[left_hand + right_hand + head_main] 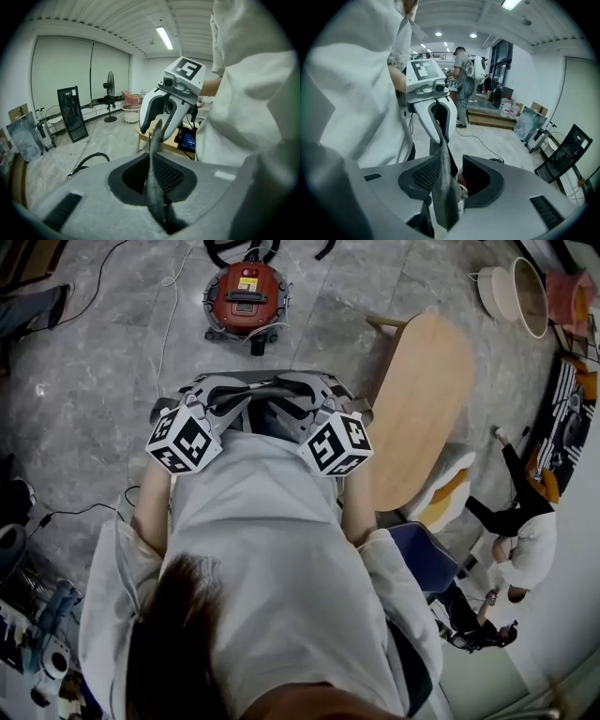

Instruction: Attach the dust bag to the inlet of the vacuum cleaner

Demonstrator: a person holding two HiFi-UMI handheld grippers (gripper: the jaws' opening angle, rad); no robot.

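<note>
A: The left gripper [154, 183]: what is it doing?

B: Its jaws are pinched together on one edge of the dust bag [151, 157]. The grey fabric is squeezed flat between the pads.

A: And the right gripper [450, 180]?

B: Its jaws stand apart. The bag's other end sits in the gap and lies against one pad, with open space on the other side. Nothing is clamped there, so I judge that the left gripper alone carries the bag.

A: Why hold it that way?

B: The two grippers face each other just in front of the person's chest. The bag runs between them as a narrow strip. My guess is that the right one is about to take a better hold, so the bag's mouth can be spread before fitting. One firm pinch keeps the bag from dropping meanwhile.

A: Where is the bag relative to the machine?

B: Well apart from it. The red vacuum cleaner [247, 296] stands on the grey floor [112, 362], farther out ahead of the person. I cannot make out its inlet from here.

A: Anything else around?

B: A wooden table [422, 409] lies to the right, near the right gripper's side. Another person [530, 540] is farther right, clear of the work.
</note>
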